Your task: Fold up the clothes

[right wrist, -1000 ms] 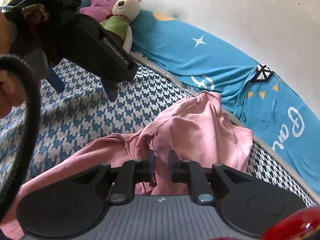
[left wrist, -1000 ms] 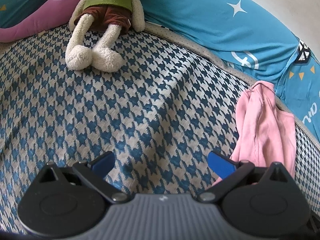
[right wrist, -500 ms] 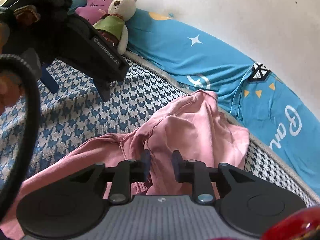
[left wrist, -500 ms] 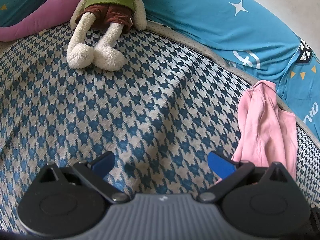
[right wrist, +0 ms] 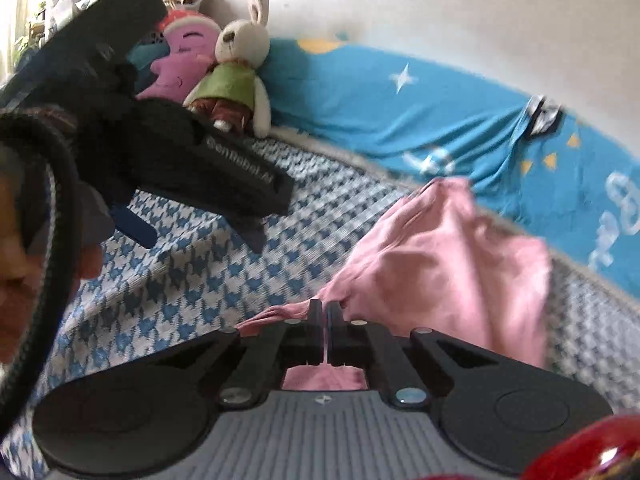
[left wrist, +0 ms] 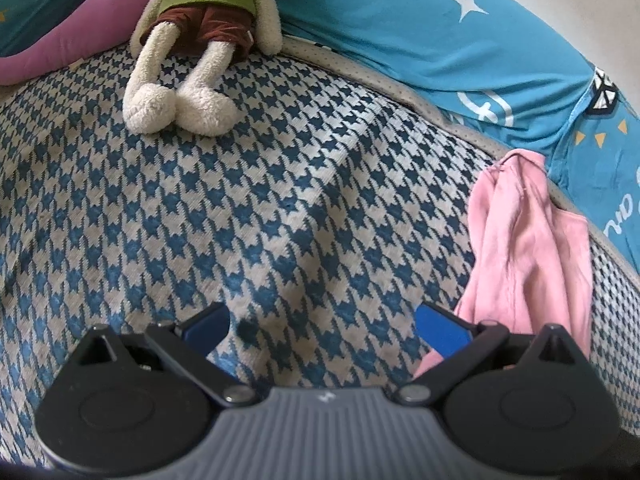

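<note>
Blue-and-white houndstooth cover across the bed, blue sheet bunched along the wall. Pink garment heaped near the sheet's edge. Plush rabbit propped at the far side. Right gripper pinched tight on a garment fold. Left gripper spread wide above bare cover, gripping nothing.

Count of things on the bed

One pink garment lies crumpled on one blue-and-white houndstooth cover. Two soft toys sit at the far edge: one cream rabbit in a green top and one purple plush. One blue star-printed sheet runs along the wall. Two grippers show: the left gripper and the right gripper.
</note>
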Available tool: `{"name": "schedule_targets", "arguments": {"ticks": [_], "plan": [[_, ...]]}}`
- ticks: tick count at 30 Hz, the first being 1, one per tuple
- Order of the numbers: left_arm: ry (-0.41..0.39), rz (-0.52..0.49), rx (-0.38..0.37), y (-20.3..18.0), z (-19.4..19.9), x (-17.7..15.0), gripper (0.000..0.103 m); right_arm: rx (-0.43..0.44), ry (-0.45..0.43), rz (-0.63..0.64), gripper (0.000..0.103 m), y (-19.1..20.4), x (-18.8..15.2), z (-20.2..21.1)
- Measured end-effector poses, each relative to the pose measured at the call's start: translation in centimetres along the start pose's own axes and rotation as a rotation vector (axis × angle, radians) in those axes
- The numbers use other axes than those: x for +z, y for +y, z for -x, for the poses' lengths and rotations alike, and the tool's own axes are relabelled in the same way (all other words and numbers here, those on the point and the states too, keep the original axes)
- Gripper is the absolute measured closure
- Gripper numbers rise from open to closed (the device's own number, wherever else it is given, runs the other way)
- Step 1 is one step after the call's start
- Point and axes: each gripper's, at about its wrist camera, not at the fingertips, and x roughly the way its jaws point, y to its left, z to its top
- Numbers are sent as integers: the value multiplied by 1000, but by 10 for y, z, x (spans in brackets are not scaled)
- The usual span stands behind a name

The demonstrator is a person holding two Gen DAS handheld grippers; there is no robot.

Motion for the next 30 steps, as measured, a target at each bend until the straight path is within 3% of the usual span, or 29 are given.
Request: {"name": "schedule_targets", "arguments": {"ticks": [5,9,14,16,18,20,25,30], "plan": [[-1,3,2,1,0,0,0,-66,0,81,93,-5,-8,13],[1,-5,4,-2,-2,-1,0,-63,27,82,82,-9,-8,8],[0,-17,3,-5,-2,-3,0,-51,71,87,79,-8,-13,-2],[2,-19,0,-5,-3,-3,0,-49,75,80,80,-9,-14,-5],[1,-21,0,-5,-3,-4,0,-55,83,53,92,-11,-13,-7],[1,-22,0,-4,-3,-4,0,-49,82,11,94,-14,-10,-7],[-7,-23,3,-2,-2,-4,0,-12,36,-30,94,-9,-5,0],[-25,-20,-6,-4,2,-4,0,51,26,40,94,21,-3,-10]]}}
